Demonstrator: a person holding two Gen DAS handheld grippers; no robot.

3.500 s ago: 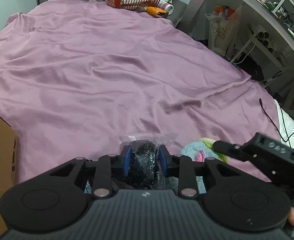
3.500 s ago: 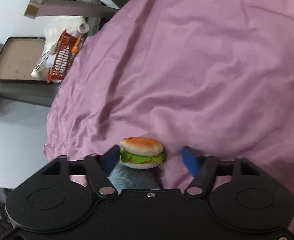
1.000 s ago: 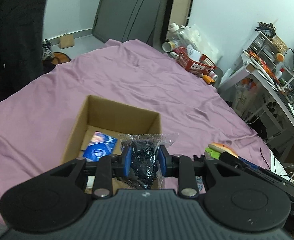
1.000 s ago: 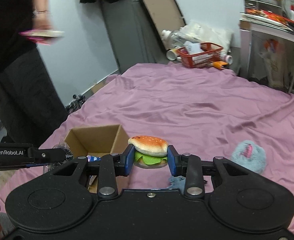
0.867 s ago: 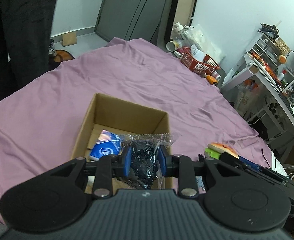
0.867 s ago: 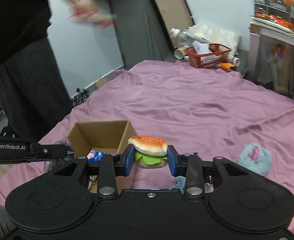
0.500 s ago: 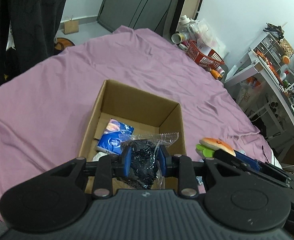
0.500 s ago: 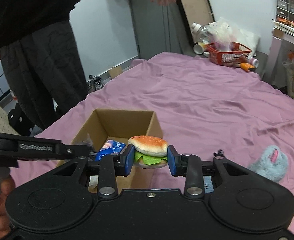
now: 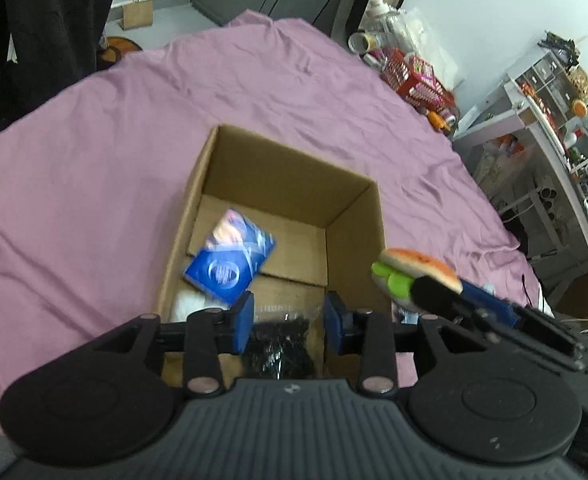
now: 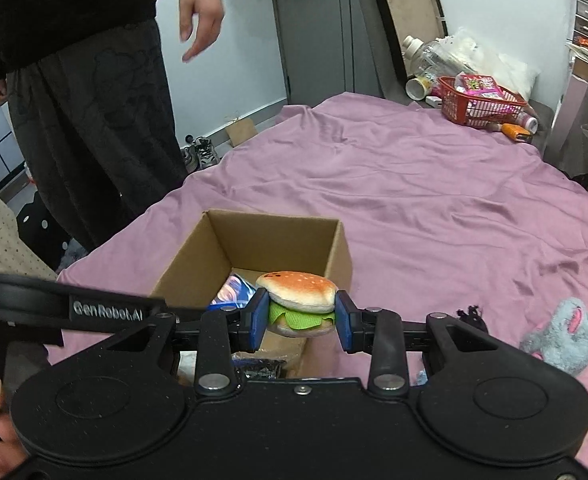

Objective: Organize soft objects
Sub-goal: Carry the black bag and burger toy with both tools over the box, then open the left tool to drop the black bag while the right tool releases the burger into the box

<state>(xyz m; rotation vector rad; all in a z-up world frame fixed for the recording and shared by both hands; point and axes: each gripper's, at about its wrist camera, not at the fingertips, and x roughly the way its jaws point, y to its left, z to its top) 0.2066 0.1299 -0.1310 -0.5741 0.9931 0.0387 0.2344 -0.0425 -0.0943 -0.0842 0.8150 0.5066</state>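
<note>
Two tools over cardboard box (image 9: 350, 216), left tool (image 9: 288, 324) spread above black bag (image 9: 280, 346), right tool (image 10: 300, 316) clamping plush burger (image 10: 298, 294)

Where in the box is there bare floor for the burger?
The box's far right floor, behind the blue packet, is bare. The near left is crowded: packet, something white, and the black bag under the open left gripper.

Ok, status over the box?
Left gripper open, black bagged item dropped into cardboard box. Right gripper shut on plush burger at the rim. Nothing blocking.
</note>
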